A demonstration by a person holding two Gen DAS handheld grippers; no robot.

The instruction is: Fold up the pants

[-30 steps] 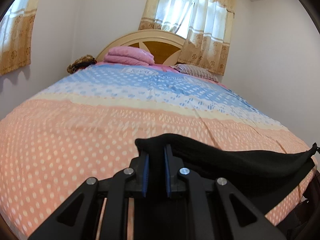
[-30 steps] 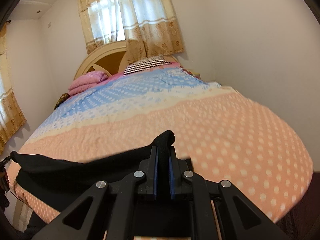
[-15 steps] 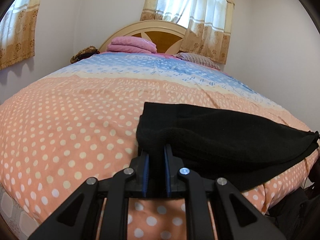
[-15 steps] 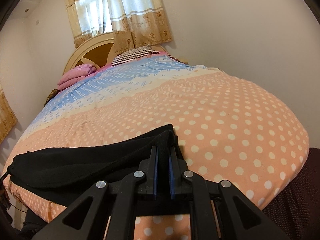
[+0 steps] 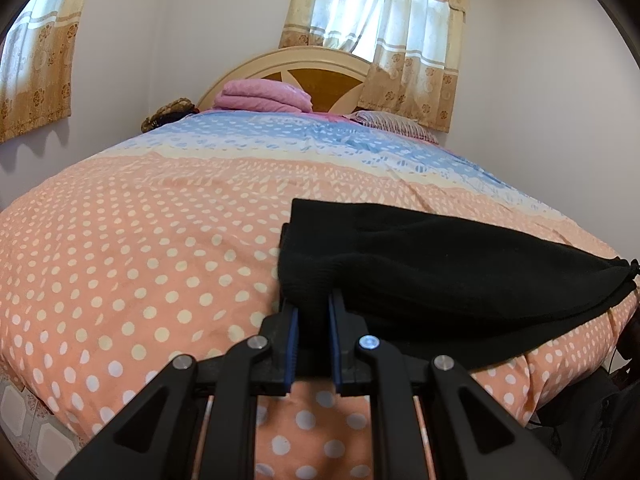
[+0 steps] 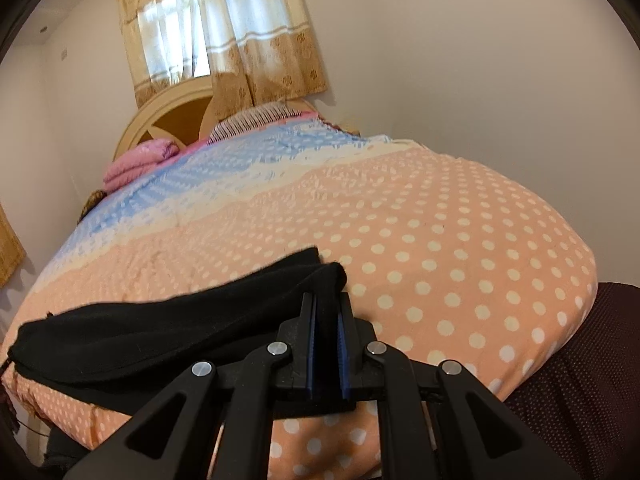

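Note:
Black pants lie folded over near the foot edge of the bed, stretched between my two grippers. My left gripper is shut on the pants' left end, cloth bunched between its blue pads. In the right wrist view the same pants run off to the left, and my right gripper is shut on their right end. A drawstring end shows at the far right of the left wrist view. The lower layers of the pants under the top fold are hidden.
The bed has an orange dotted cover that turns blue toward the headboard. A folded pink blanket and a striped pillow lie at the head. Walls and curtains surround it. A dark maroon surface sits right of the bed.
Both grippers came down and forward with the pants, which hung slightly above the cover a second ago and now lie spread on it. Both grips stayed shut.

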